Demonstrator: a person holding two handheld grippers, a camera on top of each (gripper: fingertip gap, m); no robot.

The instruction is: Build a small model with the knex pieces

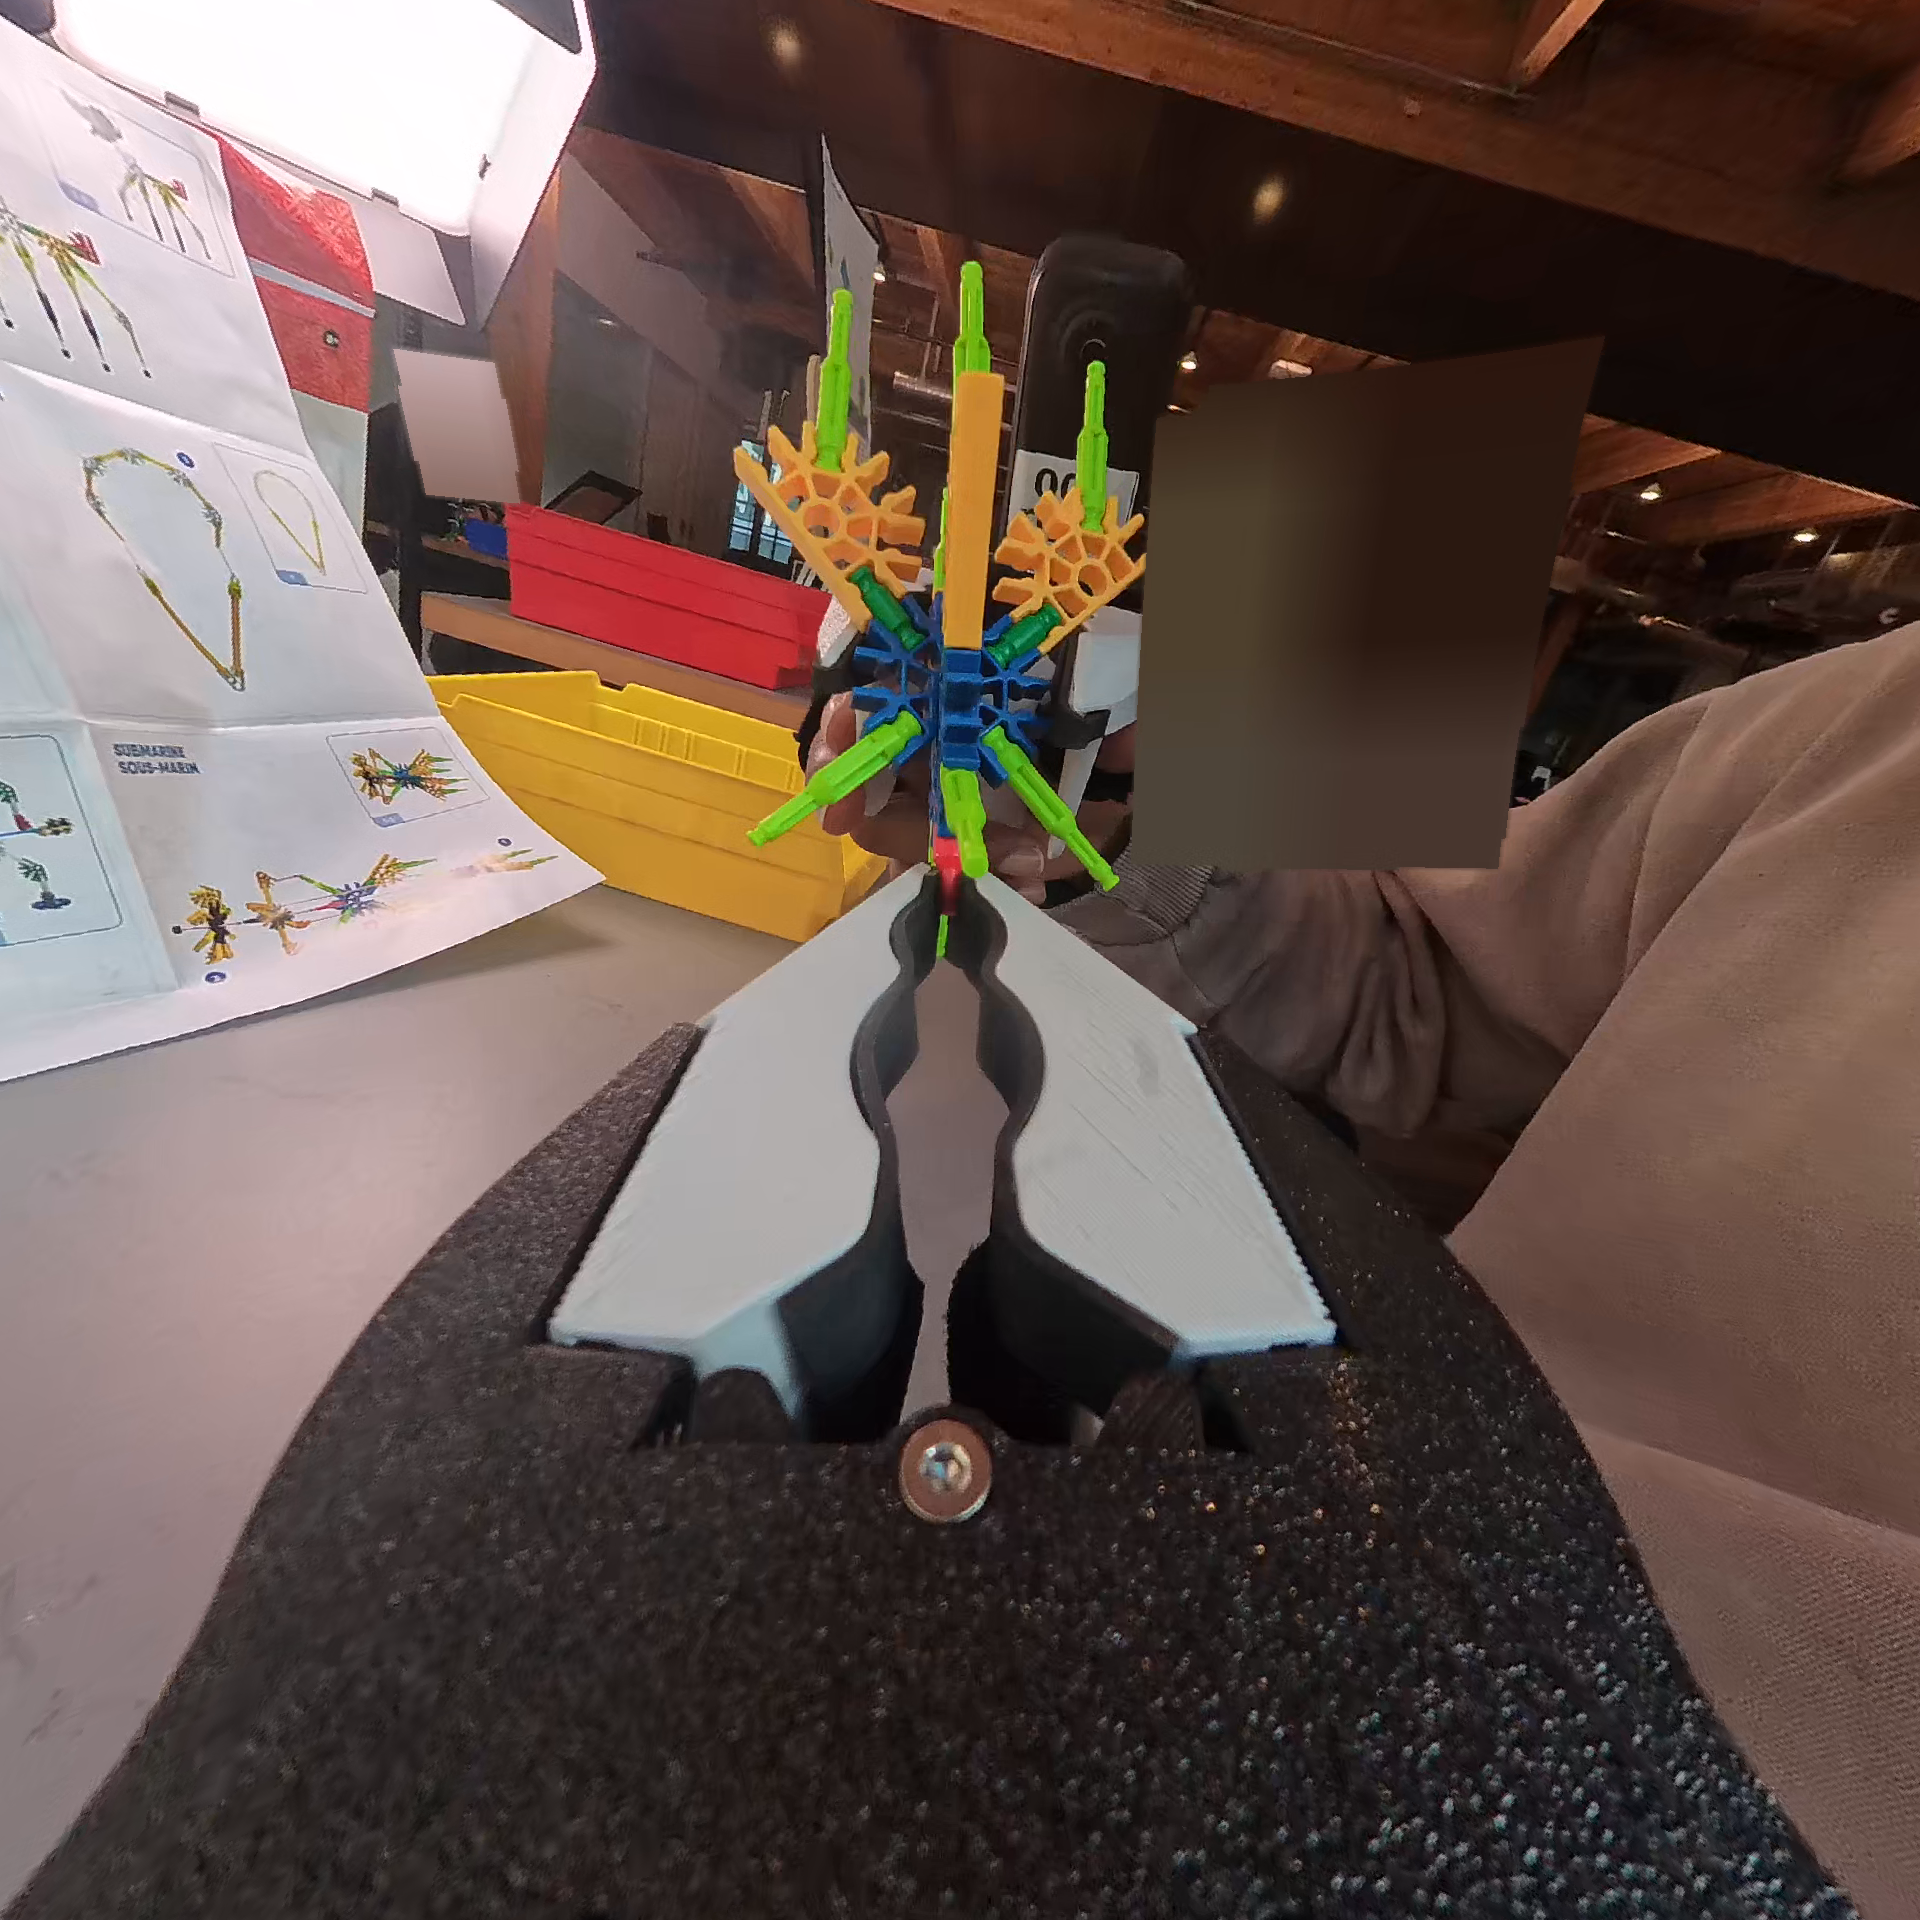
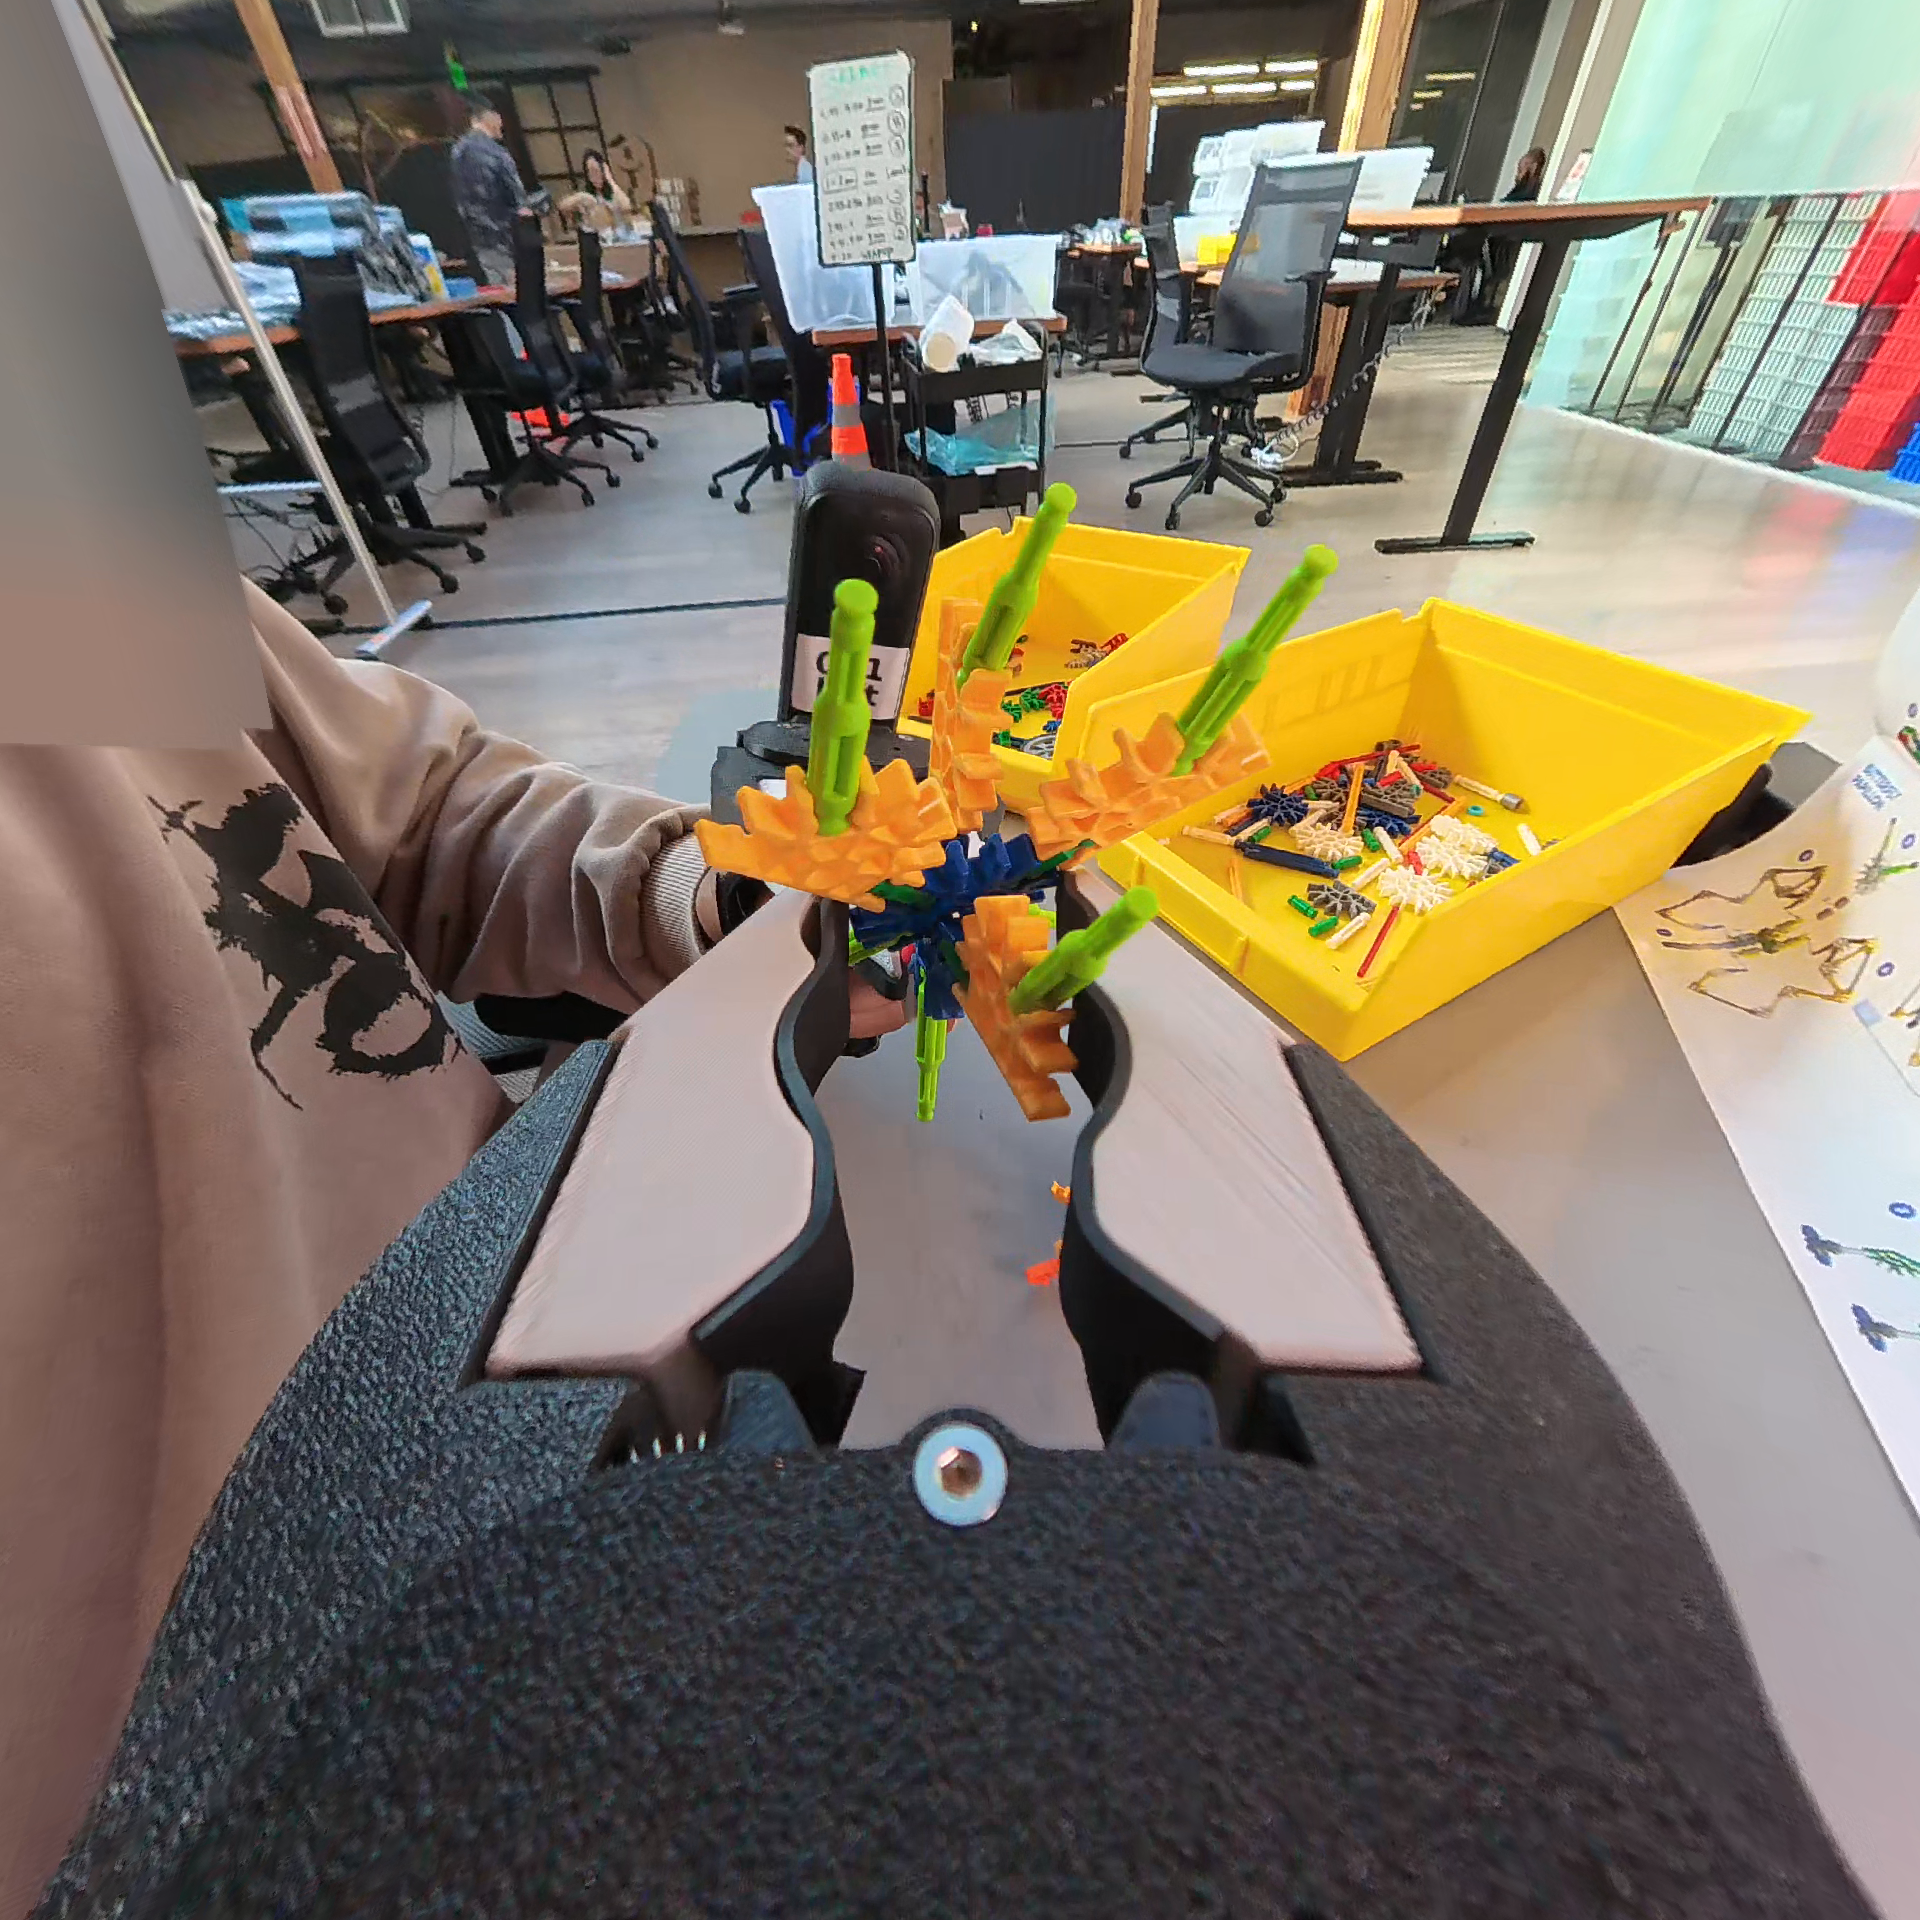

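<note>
Left tool [image 1: 951, 899]: fingers drawn nearly together at the tips, pinching a thin red and green stem at the bottom of a toy model [image 1: 951, 665]. The model has a blue hub, orange fan-shaped connectors and lime-green rods, and is held upright above the grey worktop [image 1: 312, 1195].

Right tool [image 2: 940, 935]: fingers spread wide, standing either side of the same model [image 2: 935, 894]; contact with it cannot be confirmed.

Two yellow bins [image 2: 1538, 707] of loose parts sit on the worktop beyond. A printed instruction sheet [image 1: 208, 623] leans at the left.
</note>
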